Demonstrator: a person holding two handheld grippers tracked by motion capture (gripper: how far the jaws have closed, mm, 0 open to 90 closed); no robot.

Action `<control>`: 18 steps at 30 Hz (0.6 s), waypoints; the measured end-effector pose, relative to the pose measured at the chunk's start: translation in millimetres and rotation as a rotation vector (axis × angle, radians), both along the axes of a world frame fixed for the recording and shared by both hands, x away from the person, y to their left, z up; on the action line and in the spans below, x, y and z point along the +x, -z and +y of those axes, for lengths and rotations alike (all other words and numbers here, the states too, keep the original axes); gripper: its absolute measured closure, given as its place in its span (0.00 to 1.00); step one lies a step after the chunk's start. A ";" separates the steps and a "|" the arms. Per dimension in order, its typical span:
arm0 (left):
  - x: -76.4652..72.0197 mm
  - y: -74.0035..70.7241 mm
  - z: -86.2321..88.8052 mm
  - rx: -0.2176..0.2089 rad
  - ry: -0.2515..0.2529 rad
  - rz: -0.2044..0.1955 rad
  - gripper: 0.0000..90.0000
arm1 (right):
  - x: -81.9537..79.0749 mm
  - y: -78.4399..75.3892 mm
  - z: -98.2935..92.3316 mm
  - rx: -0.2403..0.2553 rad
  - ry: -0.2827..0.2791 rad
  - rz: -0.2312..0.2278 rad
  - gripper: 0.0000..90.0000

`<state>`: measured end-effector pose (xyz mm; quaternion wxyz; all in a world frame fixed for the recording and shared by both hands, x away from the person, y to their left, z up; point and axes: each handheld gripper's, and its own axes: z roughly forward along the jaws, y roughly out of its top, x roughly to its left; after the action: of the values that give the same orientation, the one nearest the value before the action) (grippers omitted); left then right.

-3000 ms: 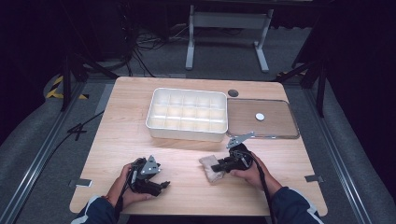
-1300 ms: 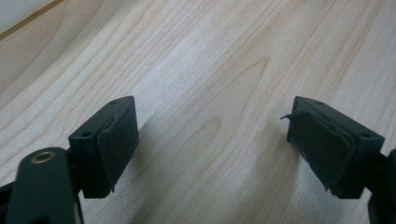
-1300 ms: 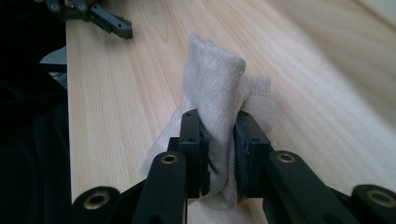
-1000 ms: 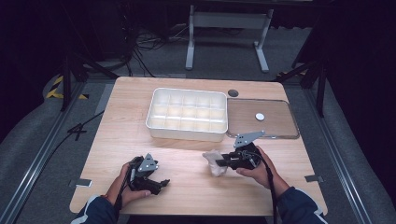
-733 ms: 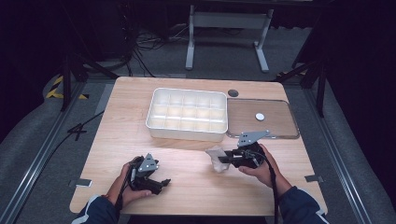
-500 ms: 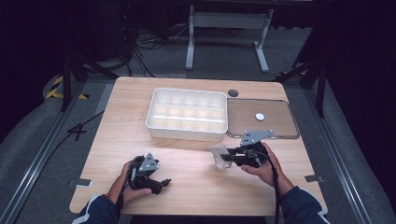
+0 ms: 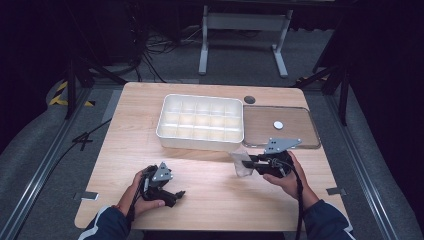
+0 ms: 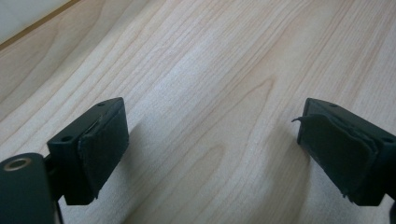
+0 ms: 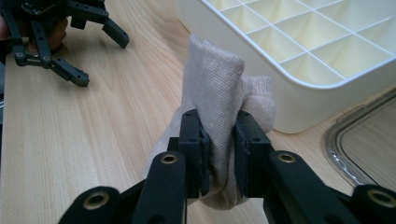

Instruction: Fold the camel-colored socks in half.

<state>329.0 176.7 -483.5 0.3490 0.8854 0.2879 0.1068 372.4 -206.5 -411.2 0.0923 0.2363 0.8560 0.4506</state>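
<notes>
Right gripper: the black two-jaw right gripper [image 7: 250, 162], in the person's right hand [image 7: 285, 177], has its jaws pinched on a soft, pale beige knitted cloth bundle [image 9: 219, 107]; in the right gripper view the pads press into the fabric from both sides, and the folds bulge up above them.

Cloth bundle: it hangs off the front of the right gripper, just in front of the near wall of the white plastic compartment tray [image 7: 200, 141]. From the high view I cannot tell whether its lower end touches the tabletop. In the right gripper view it stands just beside the tray's rounded corner.

Left gripper: the black left gripper [image 7: 175, 196], in the person's left hand [image 7: 142, 192], sits low over the near left part of the light wooden table [image 7: 130, 130]. Its jaws have just been opening and now stand wide apart, with nothing between them but bare wood grain in the left gripper view.

Tray: a grid of shallow compartments, set in the middle of the table towards the far side.

Clear lid: a flat, transparent rectangular lid [image 7: 295, 137] with a small white round sticker [image 7: 278, 125] lies just to the right of the tray, its edge close against it.

Spacing: the two grippers are well apart, left one nearer the table's front edge.
</notes>
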 end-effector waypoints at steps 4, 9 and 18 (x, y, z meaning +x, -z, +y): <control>0.3 -0.3 -0.4 0.005 -0.001 0.002 0.09 | 1.3 -3.9 -5.6 0.017 0.031 -0.023 0.84; 0.3 -0.2 -0.4 0.005 0.000 0.003 0.09 | 2.6 -6.1 -8.4 0.020 0.050 -0.045 0.84; -0.1 0.0 -0.1 0.001 0.000 -0.001 0.09 | 3.0 -9.9 -12.5 0.039 0.071 -0.063 0.84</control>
<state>328.9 176.6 -483.6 0.3487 0.8856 0.2875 0.1071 375.5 -218.9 -401.3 0.1305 0.2538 0.8347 0.4709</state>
